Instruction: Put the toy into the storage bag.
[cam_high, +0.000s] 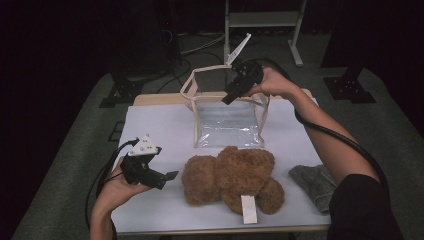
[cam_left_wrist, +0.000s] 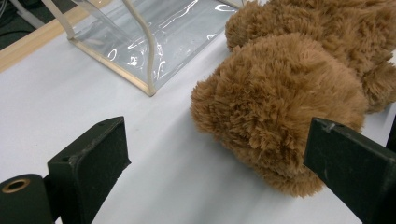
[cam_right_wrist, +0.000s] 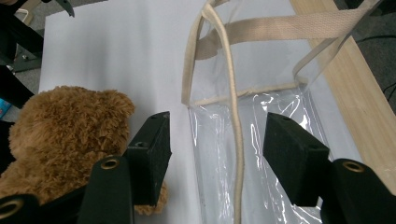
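Right gripper (cam_high: 231, 95) held high over the bag (cam_high: 227, 122) at 12 o'clock, forearm stretched forward, jaws tipped down and apart astride a cream strap (cam_right_wrist: 232, 116), pads not pressing it. Left gripper (cam_high: 167, 177) resting low at 8 o'clock, jaws wide apart, aimed toward 3 o'clock at the bear (cam_high: 232, 180), nothing gripped. White table (cam_high: 160, 125), grey cloth (cam_high: 312, 182) at 4 o'clock, dark room, grey floor behind. Bear lying at 6 o'clock, just before the bag, long axis from 9 to 3. Bag upright, mouth up.
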